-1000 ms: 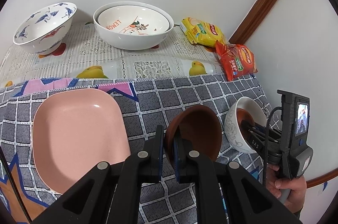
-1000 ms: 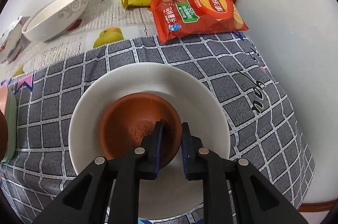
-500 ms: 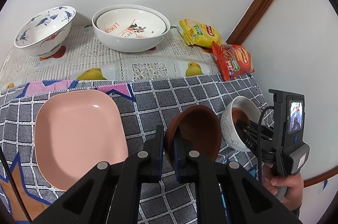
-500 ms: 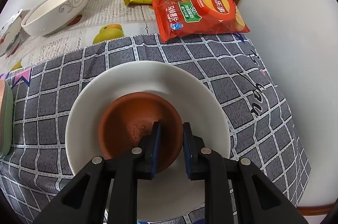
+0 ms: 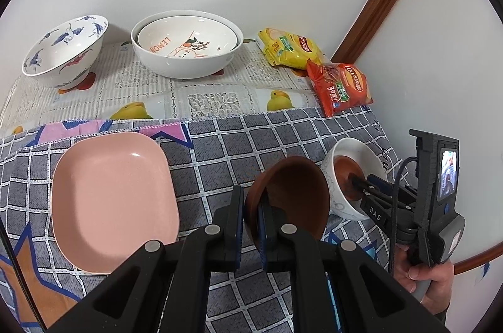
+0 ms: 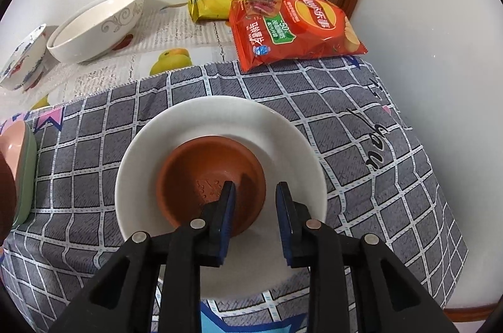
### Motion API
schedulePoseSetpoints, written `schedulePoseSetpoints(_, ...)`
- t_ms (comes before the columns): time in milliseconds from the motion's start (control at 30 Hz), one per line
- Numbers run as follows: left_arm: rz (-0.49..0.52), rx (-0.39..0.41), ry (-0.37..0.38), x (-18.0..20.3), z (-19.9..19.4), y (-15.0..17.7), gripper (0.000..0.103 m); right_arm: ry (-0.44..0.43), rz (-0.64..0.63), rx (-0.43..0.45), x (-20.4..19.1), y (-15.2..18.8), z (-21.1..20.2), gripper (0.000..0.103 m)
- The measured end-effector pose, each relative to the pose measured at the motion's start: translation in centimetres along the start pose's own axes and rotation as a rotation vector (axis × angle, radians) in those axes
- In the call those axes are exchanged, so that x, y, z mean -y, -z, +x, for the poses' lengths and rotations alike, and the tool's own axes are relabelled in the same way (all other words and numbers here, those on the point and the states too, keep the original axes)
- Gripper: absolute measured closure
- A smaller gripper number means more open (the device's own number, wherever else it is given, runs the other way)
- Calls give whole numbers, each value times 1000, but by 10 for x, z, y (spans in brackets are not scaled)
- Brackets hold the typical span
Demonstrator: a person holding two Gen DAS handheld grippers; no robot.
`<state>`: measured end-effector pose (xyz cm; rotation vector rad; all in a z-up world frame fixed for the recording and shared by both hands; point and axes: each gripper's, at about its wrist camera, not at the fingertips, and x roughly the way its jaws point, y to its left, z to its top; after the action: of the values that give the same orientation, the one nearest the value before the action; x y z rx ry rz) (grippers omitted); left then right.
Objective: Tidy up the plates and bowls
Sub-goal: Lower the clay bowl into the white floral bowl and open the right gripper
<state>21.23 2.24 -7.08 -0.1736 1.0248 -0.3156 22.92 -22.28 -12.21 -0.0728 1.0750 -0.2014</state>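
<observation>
Cut off at the left edge: pink plate (image 6: 12,149), blue-patterned bowl (image 6: 22,62); small screen (image 5: 449,174) blurred.

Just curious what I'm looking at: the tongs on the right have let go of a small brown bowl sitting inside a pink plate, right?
Not quite. The small brown bowl sits inside a white bowl, as the right wrist view shows. The right tongs, just opening, no longer pinch its rim.

A home corner — tablecloth (image 5: 220,94), bowls (image 5: 188,50), crisp packets (image 6: 292,31).
</observation>
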Motion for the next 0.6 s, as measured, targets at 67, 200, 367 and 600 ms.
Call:
schedulePoseSetpoints(67,2,1,-1,4,-1,1,95,-7,2,10,2,2,-5,77)
schedulePoseSetpoints(200,11,5,-1,12,-3,2,95,-24,4,39,7,6,-19,77)
schedulePoseSetpoints(367,28,3,-1,29,0,2,95,-47,13,84,20,12,-41,77)
schedulePoseSetpoints(600,56,-12,19,61,11,-2,95,-23,52,127,56,24,-60,77)
